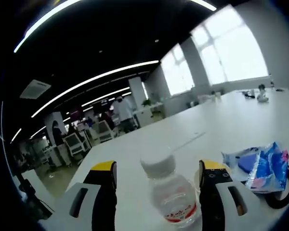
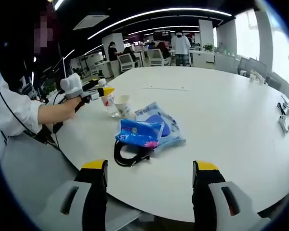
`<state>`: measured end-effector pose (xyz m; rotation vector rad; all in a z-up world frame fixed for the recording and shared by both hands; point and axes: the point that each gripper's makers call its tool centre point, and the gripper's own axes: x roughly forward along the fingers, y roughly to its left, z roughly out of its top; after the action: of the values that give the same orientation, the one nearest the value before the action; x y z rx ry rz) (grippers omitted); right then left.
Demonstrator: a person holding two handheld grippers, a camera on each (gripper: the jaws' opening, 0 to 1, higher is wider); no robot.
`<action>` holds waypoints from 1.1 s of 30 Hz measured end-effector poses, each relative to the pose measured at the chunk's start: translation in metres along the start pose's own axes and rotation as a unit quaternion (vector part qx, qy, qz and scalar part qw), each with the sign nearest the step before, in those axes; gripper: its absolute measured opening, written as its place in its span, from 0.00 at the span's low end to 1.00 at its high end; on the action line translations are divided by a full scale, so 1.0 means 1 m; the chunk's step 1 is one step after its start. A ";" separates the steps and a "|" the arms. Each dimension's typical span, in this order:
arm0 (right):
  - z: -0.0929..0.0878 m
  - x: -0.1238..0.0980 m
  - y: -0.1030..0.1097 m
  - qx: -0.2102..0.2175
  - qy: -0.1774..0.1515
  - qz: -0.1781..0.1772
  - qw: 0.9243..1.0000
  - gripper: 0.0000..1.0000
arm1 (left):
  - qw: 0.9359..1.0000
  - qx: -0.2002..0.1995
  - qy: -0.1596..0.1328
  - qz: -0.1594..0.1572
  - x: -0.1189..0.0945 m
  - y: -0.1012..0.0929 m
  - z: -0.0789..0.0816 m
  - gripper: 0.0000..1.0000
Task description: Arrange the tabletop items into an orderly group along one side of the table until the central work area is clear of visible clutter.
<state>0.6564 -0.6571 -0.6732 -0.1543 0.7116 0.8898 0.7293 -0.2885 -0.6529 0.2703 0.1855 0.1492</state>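
Upright, clear bottle (image 1: 169, 192) stands capped between left tool (image 1: 159, 179) jaws.

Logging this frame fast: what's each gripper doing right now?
Left gripper: open, jaws either side of the water bottle, not shut on it.
Right gripper: open, holding nothing, short of the blue packets.
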 end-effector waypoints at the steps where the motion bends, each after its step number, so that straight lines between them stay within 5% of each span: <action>1: 0.000 0.000 0.001 0.000 -0.001 0.001 1.000 0.70 | 1.000 0.002 0.002 0.000 -0.001 0.000 0.000 0.66; 20: 0.001 -0.003 0.009 -0.003 -0.014 0.012 1.000 0.69 | 0.996 -0.069 0.052 -0.016 -0.039 -0.001 -0.013 0.72; 33: 0.003 -0.012 0.023 0.006 -0.030 0.008 1.000 0.69 | 0.993 -0.097 0.063 -0.019 -0.075 -0.010 -0.008 0.73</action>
<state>0.6358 -0.6494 -0.6602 -0.1116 0.6626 0.9018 0.6557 -0.3087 -0.6512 0.0635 0.2987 0.1459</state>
